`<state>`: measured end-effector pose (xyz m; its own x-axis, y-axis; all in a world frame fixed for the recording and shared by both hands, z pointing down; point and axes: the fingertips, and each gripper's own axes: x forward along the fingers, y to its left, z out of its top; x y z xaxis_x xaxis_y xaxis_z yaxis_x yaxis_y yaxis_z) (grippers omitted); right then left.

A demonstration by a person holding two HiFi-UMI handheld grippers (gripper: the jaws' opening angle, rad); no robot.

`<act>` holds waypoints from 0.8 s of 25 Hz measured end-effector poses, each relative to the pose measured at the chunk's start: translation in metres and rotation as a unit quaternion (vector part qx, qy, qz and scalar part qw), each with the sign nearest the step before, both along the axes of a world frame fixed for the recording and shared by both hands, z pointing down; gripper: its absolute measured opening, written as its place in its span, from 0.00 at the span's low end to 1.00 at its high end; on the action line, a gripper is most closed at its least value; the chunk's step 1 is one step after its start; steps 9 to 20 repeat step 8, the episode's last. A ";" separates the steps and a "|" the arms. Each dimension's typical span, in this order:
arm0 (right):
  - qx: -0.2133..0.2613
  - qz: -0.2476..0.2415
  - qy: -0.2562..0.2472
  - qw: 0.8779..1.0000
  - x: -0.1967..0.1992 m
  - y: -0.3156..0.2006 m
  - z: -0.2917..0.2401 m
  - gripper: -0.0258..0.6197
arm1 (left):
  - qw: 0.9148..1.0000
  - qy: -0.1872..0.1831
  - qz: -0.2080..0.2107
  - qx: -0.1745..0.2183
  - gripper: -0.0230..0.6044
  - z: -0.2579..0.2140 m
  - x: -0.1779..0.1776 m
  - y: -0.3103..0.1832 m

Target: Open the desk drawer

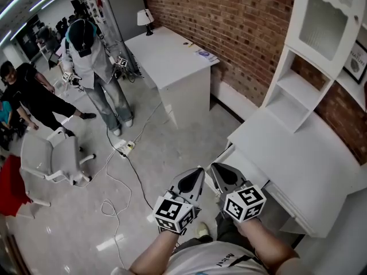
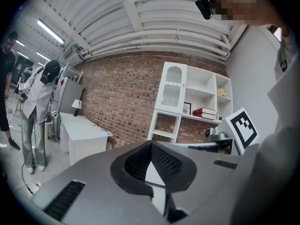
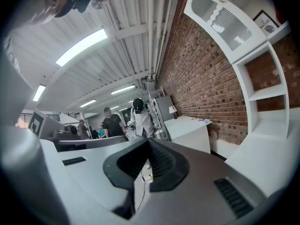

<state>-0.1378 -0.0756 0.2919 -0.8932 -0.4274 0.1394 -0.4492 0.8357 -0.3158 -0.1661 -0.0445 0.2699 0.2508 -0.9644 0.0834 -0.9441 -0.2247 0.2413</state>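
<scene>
The white desk (image 1: 292, 153) with a shelf hutch (image 1: 309, 56) stands at the right, against the brick wall. Its drawer front runs under the near edge (image 1: 243, 164) and is mostly hidden from above. My left gripper (image 1: 198, 171) and right gripper (image 1: 214, 167) hang side by side just in front of that edge, tips pointing forward, touching nothing. In the left gripper view the jaws (image 2: 151, 145) meet at the tips with nothing between them. The right gripper (image 3: 149, 142) is likewise shut and empty, with the desk top (image 3: 269, 153) at its right.
A second white desk (image 1: 166, 56) with a small lamp (image 1: 145, 19) stands further along the wall. A person (image 1: 92, 62) stands by it, and others are at the far left. A white chair (image 1: 51, 156), a power strip (image 1: 124, 148) and loose cables lie on the floor.
</scene>
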 end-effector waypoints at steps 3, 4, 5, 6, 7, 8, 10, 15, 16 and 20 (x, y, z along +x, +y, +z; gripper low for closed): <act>-0.001 -0.003 0.003 1.000 -0.003 0.002 0.000 0.07 | 1.000 0.000 -0.002 0.001 0.05 -0.002 -0.002 0.000; -0.001 -0.004 0.004 1.000 -0.003 0.001 0.001 0.07 | 1.000 0.000 -0.003 0.002 0.06 -0.003 -0.002 -0.001; -0.001 -0.005 0.005 1.000 -0.004 0.001 0.001 0.07 | 1.000 0.000 -0.003 0.002 0.05 -0.003 -0.002 -0.002; -0.001 -0.006 0.005 1.000 -0.004 0.000 0.001 0.07 | 1.000 0.000 -0.004 0.002 0.05 -0.004 -0.002 -0.003; -0.001 -0.007 0.006 1.000 -0.004 -0.001 0.001 0.07 | 1.000 -0.001 -0.005 0.002 0.05 -0.004 -0.002 -0.004; -0.001 -0.008 0.007 1.000 -0.005 -0.002 0.001 0.07 | 1.000 -0.001 -0.005 0.001 0.05 -0.004 -0.003 -0.005; -0.001 -0.008 0.007 1.000 -0.005 -0.002 0.001 0.07 | 1.000 -0.001 -0.005 0.001 0.05 -0.004 -0.003 -0.005; -0.001 -0.008 0.007 1.000 -0.005 -0.002 0.001 0.07 | 1.000 -0.001 -0.005 0.001 0.05 -0.004 -0.003 -0.005; -0.001 -0.008 0.007 1.000 -0.005 -0.002 0.001 0.07 | 1.000 -0.001 -0.005 0.001 0.05 -0.004 -0.003 -0.005; -0.001 -0.008 0.007 1.000 -0.005 -0.002 0.001 0.07 | 1.000 -0.001 -0.005 0.001 0.05 -0.004 -0.003 -0.005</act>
